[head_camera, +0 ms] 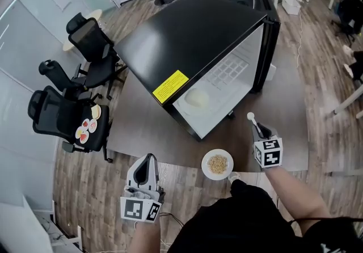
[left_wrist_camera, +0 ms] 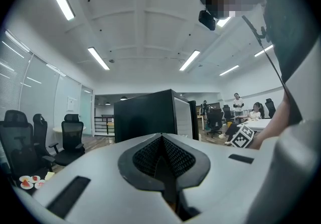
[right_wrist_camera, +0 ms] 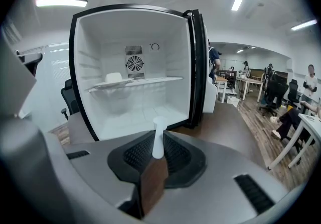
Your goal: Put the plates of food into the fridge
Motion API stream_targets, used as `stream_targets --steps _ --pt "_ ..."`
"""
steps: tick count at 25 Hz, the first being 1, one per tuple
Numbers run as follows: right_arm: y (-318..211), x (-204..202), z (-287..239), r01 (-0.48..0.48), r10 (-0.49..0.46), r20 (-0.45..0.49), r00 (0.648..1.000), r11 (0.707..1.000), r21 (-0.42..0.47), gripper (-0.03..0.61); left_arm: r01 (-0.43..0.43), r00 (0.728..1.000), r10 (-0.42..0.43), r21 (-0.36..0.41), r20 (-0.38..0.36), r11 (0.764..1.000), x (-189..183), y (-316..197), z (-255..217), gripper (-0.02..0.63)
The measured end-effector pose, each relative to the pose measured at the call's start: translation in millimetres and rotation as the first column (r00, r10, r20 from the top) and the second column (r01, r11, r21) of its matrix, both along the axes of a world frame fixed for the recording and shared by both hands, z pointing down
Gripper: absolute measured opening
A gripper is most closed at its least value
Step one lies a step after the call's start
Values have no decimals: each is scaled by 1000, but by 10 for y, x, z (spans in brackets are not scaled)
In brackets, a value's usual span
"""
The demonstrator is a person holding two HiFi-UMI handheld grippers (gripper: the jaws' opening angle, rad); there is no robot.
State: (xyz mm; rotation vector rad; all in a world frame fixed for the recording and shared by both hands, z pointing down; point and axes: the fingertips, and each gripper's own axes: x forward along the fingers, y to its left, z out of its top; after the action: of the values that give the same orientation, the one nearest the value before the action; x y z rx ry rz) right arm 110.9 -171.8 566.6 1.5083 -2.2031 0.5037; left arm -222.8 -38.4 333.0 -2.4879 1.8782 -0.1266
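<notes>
A black fridge (head_camera: 187, 42) stands open on the brown table (head_camera: 142, 127), its white inside (right_wrist_camera: 130, 102) facing me. A pale plate of food (head_camera: 197, 98) rests on its wire shelf (right_wrist_camera: 135, 82). A white plate of brown grains (head_camera: 217, 164) sits near the table's front edge. My right gripper (head_camera: 256, 126) hovers just right of that plate and points at the fridge; it is shut on a white stick-like utensil (right_wrist_camera: 159, 137) with a brown lower part. My left gripper (head_camera: 148, 162) is low at the left, off the table, shut and holding nothing.
Black office chairs (head_camera: 85, 42) stand left of the table; one (head_camera: 62, 118) carries small plates of food (head_camera: 86, 130). The fridge door (head_camera: 271, 36) hangs open at the right. More desks, chairs and people fill the room behind.
</notes>
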Motion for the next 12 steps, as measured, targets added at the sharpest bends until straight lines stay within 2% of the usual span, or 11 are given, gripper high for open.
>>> stream_targets --steps 12 --pt "-482 -220 -539 54 -57 32 998 994 92 57 28 999 -28 28 -24 999 18 -279 -66 3"
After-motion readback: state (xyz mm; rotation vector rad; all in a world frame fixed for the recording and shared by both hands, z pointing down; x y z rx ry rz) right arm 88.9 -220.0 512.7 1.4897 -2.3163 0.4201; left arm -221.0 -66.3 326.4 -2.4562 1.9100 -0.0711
